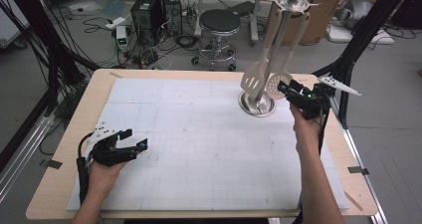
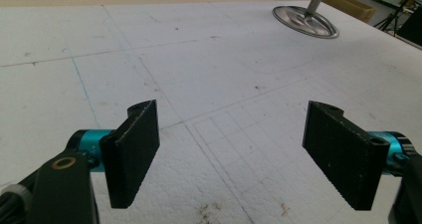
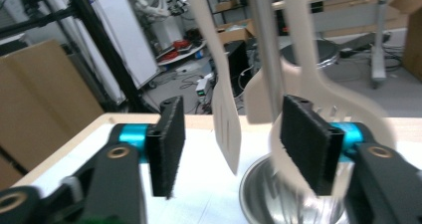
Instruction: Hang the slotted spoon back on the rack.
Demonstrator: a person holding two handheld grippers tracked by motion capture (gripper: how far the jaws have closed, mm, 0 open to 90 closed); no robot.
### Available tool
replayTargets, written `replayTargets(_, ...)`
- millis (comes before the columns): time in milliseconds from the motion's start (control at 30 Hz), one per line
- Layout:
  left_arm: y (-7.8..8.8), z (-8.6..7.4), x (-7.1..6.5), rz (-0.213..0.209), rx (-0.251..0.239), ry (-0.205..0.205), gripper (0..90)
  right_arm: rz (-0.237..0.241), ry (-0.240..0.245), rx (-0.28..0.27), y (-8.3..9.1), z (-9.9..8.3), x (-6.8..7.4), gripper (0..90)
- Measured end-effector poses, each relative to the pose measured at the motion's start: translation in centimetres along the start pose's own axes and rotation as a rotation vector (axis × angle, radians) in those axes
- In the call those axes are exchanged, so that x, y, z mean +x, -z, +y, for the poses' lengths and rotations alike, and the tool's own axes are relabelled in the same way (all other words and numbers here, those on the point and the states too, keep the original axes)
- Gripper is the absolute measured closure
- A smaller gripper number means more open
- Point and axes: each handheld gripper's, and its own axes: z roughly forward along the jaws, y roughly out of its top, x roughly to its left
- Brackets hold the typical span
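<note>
R hand-held gripper [image 1: 284, 88] open by skimmer [image 1: 279, 80]; L hand-held gripper [image 1: 135, 139] open, empty

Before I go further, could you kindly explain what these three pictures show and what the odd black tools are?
A person sits at a table and holds a hand-held gripper in each hand; each tool has two flat black fingers.

The high view looks down from above the person. The left gripper rests low over the white foam board that covers the wooden table, and the right gripper reaches toward the shiny metal utensil stand at the far right.

The other two pictures come from cameras riding on the grippers. The left gripper view shows its fingers wide apart over bare board, holding nothing. The right gripper view shows its fingers apart, near the cream plastic slotted turner and the cream plastic skimmer spoon, which hang from the stand. It grips neither.
</note>
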Motion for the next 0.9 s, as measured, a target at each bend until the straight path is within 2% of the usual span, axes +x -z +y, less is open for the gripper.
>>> replayTargets(100, -0.1, 0.0, -0.1, -0.006, 0.0, -0.012, 22.8, 0.019, 0.024, 0.033, 0.1, -1.4, 0.2, 26.7)
replayTargets(167, -0.2, 0.1, -0.3, -0.006, -0.002, -0.018, 21.9, 0.061, 0.032, 0.056, 0.2, -2.3, 0.3, 14.5)
replayTargets(333, -0.4, 0.2, -0.4, -0.008, -0.013, -0.02, 21.6, 0.095, 0.062, 0.086, 0.5, -4.5, 0.8, 15.1)
replayTargets(500, -0.7, 0.2, -0.5, -0.013, -0.009, -0.028, 21.6, 0.108, 0.068, 0.106, 0.5, -6.1, 0.9, 15.1)
replayTargets(633, -0.9, 0.2, -0.6, -0.015, -0.004, -0.029, 21.3, 0.128, 0.064, 0.102, 0.7, -6.9, 1.2, 15.1)
replayTargets(900, -1.2, 0.2, -0.7, -0.02, 0.008, -0.025, 21.2, 0.194, 0.099, 0.102, 0.7, -8.3, 2.4, 15.1)
